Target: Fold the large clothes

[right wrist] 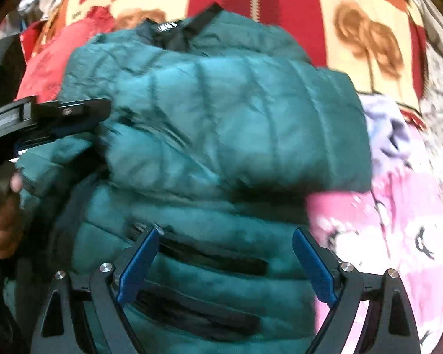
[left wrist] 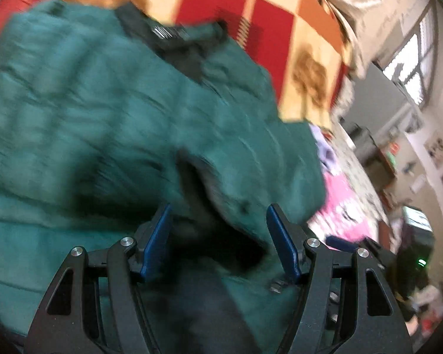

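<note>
- Right wrist view: a green puffer jacket (right wrist: pixel 221 135) is seen lying on a bed blanket (right wrist: pixel 280 0) with red and cream squares.
- The right gripper (right wrist: pixel 226 261) is held spread wide over the jacket's lower part, with nothing grasped.
- The left gripper (left wrist: pixel 218 240) is spread apart too, over a jacket fold.
- A pink cloth (right wrist: pixel 384 221) is seen beside the jacket.
</note>
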A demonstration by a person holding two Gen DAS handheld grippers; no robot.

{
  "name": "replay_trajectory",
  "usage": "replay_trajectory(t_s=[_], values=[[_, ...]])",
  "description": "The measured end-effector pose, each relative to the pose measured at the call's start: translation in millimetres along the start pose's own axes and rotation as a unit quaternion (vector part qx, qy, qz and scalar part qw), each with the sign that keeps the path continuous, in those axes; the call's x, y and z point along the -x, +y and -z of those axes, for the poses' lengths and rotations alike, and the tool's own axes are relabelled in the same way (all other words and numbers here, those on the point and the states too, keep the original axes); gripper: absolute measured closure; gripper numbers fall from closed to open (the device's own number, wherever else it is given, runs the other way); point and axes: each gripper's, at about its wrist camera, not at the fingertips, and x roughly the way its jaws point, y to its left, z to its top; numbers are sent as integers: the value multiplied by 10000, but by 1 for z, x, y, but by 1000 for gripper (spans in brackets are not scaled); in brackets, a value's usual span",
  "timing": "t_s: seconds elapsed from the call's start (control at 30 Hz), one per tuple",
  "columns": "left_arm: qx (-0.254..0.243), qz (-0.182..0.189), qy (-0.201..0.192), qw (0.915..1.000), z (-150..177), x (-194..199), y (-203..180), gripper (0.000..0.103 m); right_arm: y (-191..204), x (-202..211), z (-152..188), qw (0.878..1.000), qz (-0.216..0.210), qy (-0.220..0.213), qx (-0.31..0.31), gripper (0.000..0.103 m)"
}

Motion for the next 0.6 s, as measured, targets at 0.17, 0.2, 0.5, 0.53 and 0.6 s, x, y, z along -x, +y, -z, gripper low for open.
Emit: replay_trajectory(t_s=[0.17,0.2,0.5,0.53,0.6], values=[[-3,425,436,9981,5,-31,-27,37,-8,-6,17,9995,-32,281,159,13],[-10,396,467,9981,6,-35,-29,37,-11,-6,19,9994,-71,286,154,12],[-146,-50,46,9999,3,-24,-26,96,-21,-4,30,9992,-116,370,103,8],[-140,-80,-80,9998,0,-14,-24,96,-20,-7,27,9992,-112,373,104,8],[-137,-111,-212,9996,-5,3,-15,96,-17,-10,20,9992,-94,370,88,8]])
